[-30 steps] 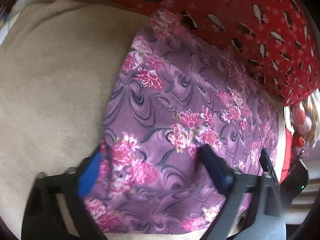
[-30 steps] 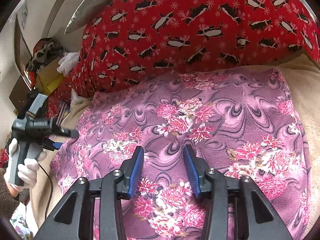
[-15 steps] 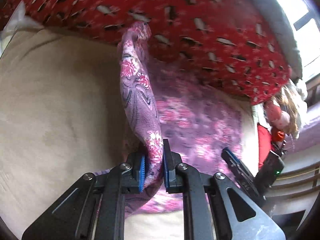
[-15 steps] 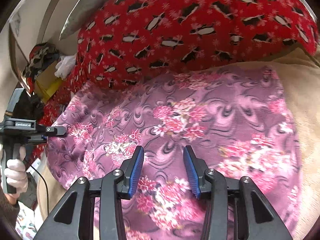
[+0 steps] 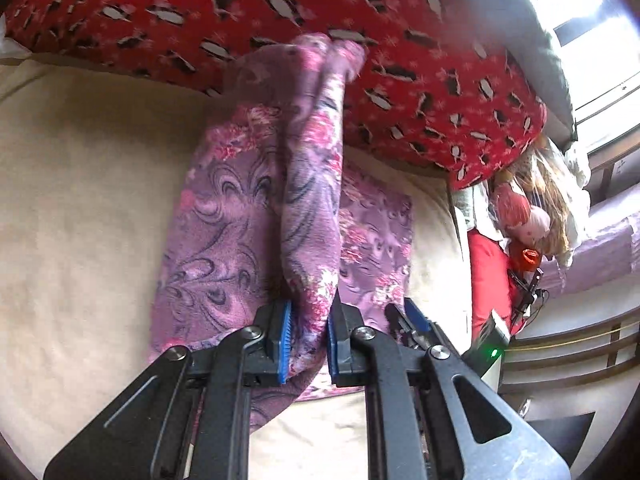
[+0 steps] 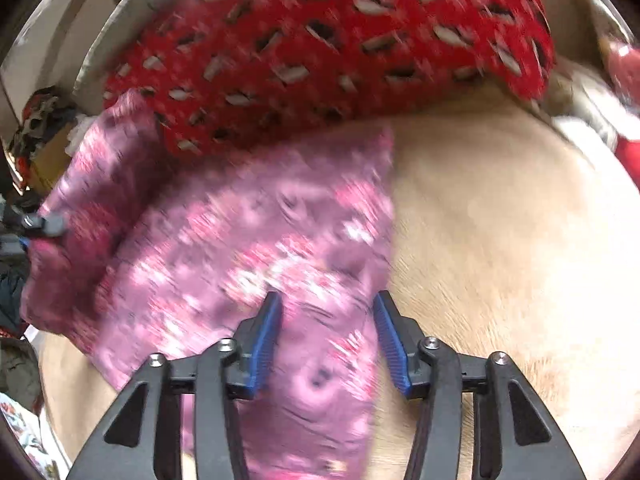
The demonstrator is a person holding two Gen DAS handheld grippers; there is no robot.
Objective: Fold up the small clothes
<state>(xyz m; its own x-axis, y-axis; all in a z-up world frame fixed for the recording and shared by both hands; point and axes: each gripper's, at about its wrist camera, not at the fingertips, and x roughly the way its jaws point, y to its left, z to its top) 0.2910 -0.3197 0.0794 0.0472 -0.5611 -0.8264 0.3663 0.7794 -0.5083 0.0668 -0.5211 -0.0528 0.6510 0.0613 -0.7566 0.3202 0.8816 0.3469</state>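
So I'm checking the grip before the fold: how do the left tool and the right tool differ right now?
The left tool is shut on the purple cloth, lifting one edge; the right tool holds nothing. The left tool's jaws are nearly together; the right tool's are wide and opening. Both have blue pads and point at the same cloth.

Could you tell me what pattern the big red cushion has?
Small black-and-white shapes on red cushion; left wrist view.

Mauve cloth (image 5: 248, 216), dark swirls and pink-and-white flowers. Red pillow (image 5: 280, 4), black-and-white shapes among pale snowflakes. Plain cream bed cover (image 5: 80, 200). Black left gripper (image 5: 308, 344) and right gripper (image 6: 326, 344), blue ribbed pads (image 6: 264, 344).
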